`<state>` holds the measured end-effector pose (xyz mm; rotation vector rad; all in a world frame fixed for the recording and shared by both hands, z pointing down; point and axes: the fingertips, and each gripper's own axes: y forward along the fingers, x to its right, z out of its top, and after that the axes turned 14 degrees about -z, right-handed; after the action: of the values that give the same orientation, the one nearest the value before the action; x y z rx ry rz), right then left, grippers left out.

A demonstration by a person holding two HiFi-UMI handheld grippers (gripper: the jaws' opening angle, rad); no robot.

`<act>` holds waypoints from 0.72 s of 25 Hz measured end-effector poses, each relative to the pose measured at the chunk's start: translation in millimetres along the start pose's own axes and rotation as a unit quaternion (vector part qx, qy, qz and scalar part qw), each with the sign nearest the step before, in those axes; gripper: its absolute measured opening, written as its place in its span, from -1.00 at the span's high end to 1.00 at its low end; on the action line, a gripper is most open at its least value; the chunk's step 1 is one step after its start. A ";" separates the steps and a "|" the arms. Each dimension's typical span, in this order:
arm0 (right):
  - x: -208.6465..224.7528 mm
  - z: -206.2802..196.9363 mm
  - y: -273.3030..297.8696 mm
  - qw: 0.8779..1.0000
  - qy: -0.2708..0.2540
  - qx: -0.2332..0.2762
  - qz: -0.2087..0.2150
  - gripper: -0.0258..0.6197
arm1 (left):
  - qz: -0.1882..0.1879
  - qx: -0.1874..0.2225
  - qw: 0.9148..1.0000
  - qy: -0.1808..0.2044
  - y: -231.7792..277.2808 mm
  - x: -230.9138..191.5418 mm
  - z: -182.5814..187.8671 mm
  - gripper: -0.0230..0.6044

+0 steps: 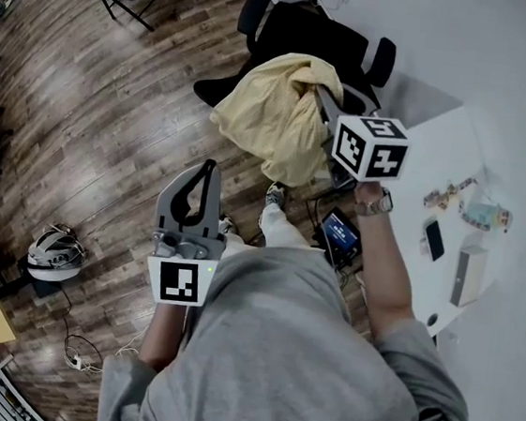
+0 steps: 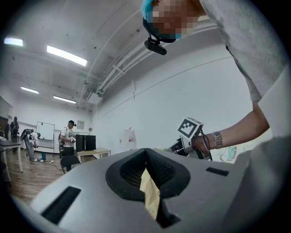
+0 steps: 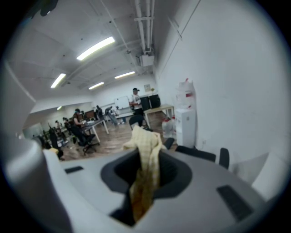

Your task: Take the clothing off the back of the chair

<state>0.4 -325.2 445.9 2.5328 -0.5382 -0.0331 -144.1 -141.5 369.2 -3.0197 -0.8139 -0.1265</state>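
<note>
1. The right tongs (image 3: 146, 157) are clamped on a bunched fold of the yellow garment (image 1: 269, 116). A gathered fold gives the pads more to bite on than a thin edge would, so the fabric looks unlikely to slip.
2. The garment hangs from that grip in a loose heap just in front of the black office chair (image 1: 312, 31), and its bulk overlaps the seat in the head view (whether a trailing part rests on the chair I cannot tell). By that, the lift off the backrest seems well along.
3. The right arm is stretched out from the body, probably so the cloth drapes clear of the person's legs.
4. The left tongs (image 1: 208, 170) are together and well apart from the garment, over the wooden floor (image 1: 113, 122), likely kept aside so they do not snag it. A pale strip (image 2: 151, 195) shows in their slot, and I cannot tell what it is.
5. The white surface (image 1: 440, 150) stands near the chair and could be where the garment is set down.
</note>
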 end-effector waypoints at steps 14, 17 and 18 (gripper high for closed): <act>-25.9 -12.6 -42.0 1.000 -0.007 0.023 -0.013 0.64 | -0.026 0.013 1.000 0.005 -36.8 10.2 6.6 0.82; -32.5 -14.8 -51.3 0.999 -0.010 0.027 -0.018 0.64 | -0.033 0.018 0.999 0.007 -45.1 10.8 9.9 0.82; -34.2 -15.5 -54.2 0.999 -0.011 0.028 -0.020 0.64 | -0.035 0.018 0.999 0.008 -47.6 11.1 10.6 0.82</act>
<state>-8.9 -262.4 428.1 2.6012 -0.5040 -0.0621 -157.7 -94.4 359.1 -2.9537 -0.9102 -0.1340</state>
